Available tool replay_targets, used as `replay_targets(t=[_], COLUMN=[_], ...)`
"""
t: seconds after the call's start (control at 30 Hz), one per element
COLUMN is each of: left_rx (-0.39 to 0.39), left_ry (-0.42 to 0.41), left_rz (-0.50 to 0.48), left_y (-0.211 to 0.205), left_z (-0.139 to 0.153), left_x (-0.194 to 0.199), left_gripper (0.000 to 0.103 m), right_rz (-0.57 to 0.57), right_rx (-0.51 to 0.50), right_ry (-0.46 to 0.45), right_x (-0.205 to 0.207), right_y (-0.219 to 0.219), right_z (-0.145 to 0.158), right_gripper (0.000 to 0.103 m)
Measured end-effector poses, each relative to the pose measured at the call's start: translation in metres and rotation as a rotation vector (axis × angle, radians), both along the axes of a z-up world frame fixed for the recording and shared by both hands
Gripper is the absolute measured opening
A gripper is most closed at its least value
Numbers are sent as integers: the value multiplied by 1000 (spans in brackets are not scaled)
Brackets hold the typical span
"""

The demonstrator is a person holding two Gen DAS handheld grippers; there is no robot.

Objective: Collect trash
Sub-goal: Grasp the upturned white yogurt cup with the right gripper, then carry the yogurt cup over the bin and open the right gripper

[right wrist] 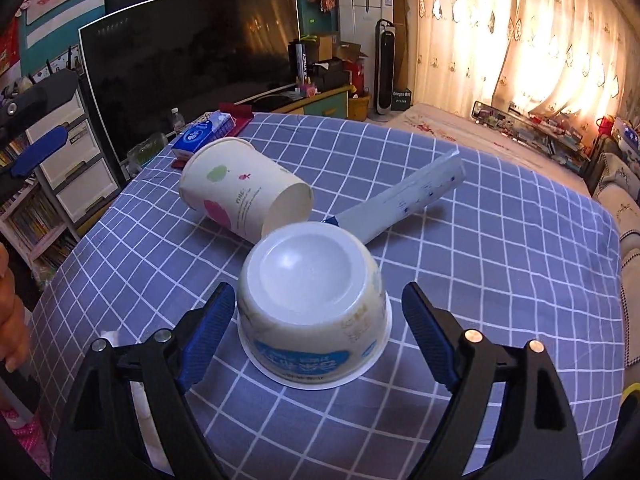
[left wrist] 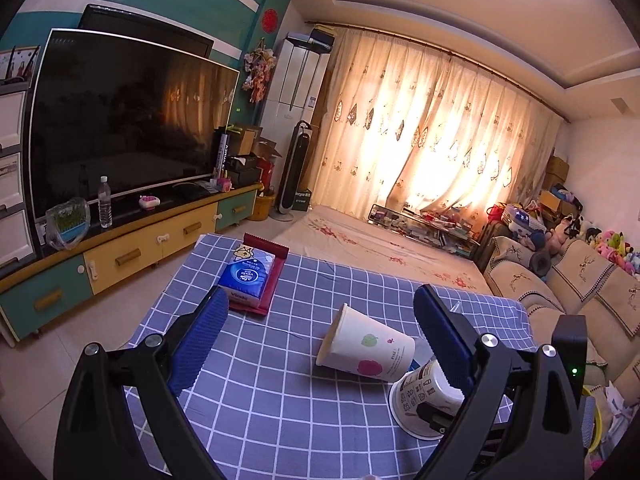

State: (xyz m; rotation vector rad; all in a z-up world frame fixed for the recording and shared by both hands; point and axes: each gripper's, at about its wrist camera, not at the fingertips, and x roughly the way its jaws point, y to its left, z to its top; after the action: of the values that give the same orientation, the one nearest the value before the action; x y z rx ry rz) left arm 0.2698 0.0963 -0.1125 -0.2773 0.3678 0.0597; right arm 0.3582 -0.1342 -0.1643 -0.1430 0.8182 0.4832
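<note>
A white paper cup [left wrist: 366, 344] [right wrist: 240, 196] with fruit prints lies on its side on the blue checked tablecloth [right wrist: 480, 280]. In front of it a white yogurt tub [right wrist: 312, 300] [left wrist: 420, 396] stands upside down. My right gripper [right wrist: 319, 298] is open and straddles the tub, its right pad clearly apart from it and its left pad close beside it. A flattened pale plastic wrapper [right wrist: 404, 200] lies behind the tub. My left gripper [left wrist: 320, 304] is open above the table, with the paper cup lying ahead between its fingers and nothing held.
A blue tissue pack [left wrist: 248, 276] [right wrist: 204, 130] rests on a red packet at the table's far left corner. A TV [left wrist: 128, 120] on a yellow and teal cabinet stands to the left. A sofa [left wrist: 576, 280] runs along the right. A hand [right wrist: 12, 312] shows at the left edge.
</note>
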Motion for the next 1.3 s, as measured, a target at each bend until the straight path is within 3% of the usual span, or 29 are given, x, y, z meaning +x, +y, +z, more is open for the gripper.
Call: replay_targets(t=[0.07,0.3,0.47,0.73,0.97,1.13,1.3], left_rx=[0,-6,1,3,2,9,17], left_ry=[2,10,17,28,27,33,49], left_rz=[1,5,-2,-10,-17,-20,-17], left_y=[1,5,1,0,-3,-5,-6], left_z=[-1,-1,-3,-5,-5,-6,-10], left_x=[0,0,2,5,4,7,10], left_gripper=[92,92,92,92,92,92,92], right_rz=[5,3,-14,-98,-413,-674,-835], right_rx=[7,9,29,112,133,96,65], right_ry=[2,4,1,-42,-76,-41,4], right_x=[1,-5,-16,-54,-84,-98,-105], right_y=[2,-1,-16,-83,-204,-292,-348], right_z=[-4,-1,16,56,59,34,5], right_gripper=[75,75,75,75,75,75,75])
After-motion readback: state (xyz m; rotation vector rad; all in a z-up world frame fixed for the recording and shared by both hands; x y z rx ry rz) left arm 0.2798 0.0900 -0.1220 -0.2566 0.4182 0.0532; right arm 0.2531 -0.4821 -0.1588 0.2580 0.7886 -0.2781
